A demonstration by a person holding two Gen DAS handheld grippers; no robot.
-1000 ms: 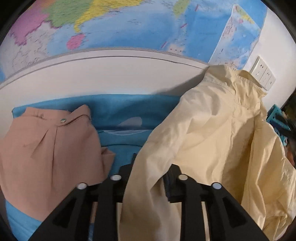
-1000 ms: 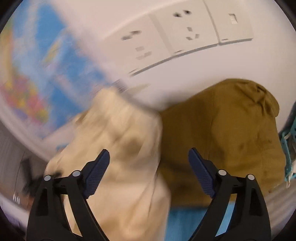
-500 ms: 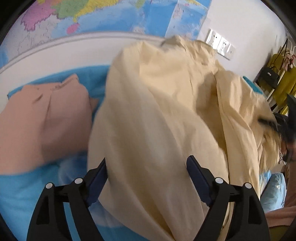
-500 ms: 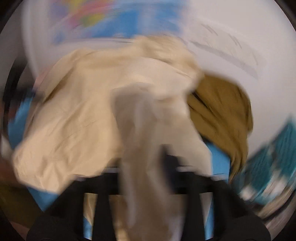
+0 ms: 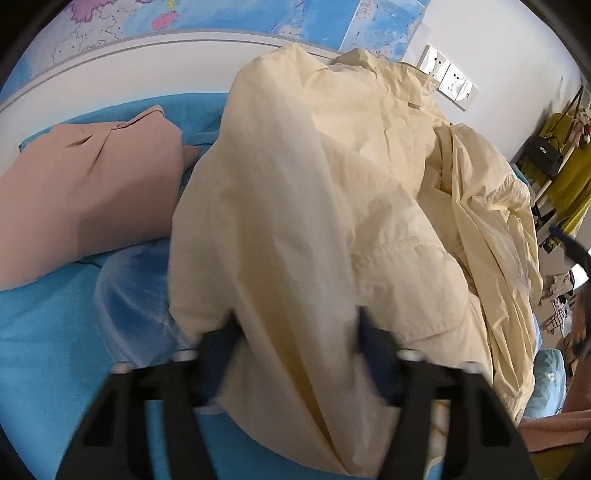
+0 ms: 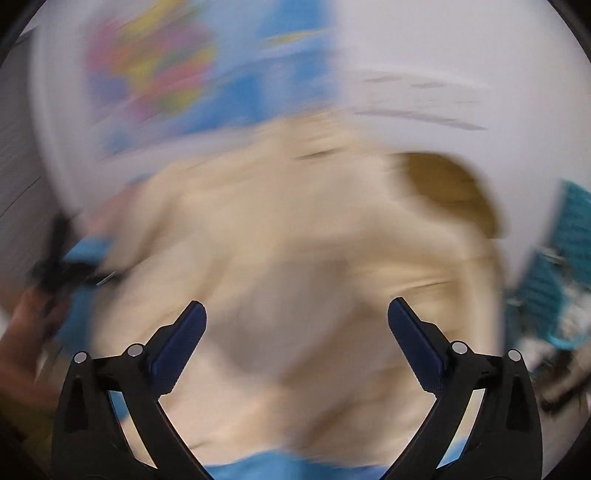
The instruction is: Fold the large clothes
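A large cream-yellow shirt (image 5: 332, 192) lies bunched on the blue bed sheet (image 5: 44, 332), collar toward the wall. A fold of it runs down between the blurred fingers of my left gripper (image 5: 299, 332), which stand partly closed around the cloth; whether they pinch it I cannot tell. In the right wrist view the same shirt (image 6: 295, 258) is heavily blurred below my right gripper (image 6: 295, 317), which is wide open and empty above it.
A pink-tan garment (image 5: 85, 192) lies to the left on the sheet. An olive-brown garment (image 6: 450, 188) lies behind the shirt at the right. A map (image 5: 221, 14) and wall sockets (image 5: 450, 85) are on the wall. A clothes rack (image 5: 554, 166) stands far right.
The left gripper's fingers have narrowed around the shirt fold after standing wide open. The right gripper has let go of the shirt and opened wide; its view is swinging fast.
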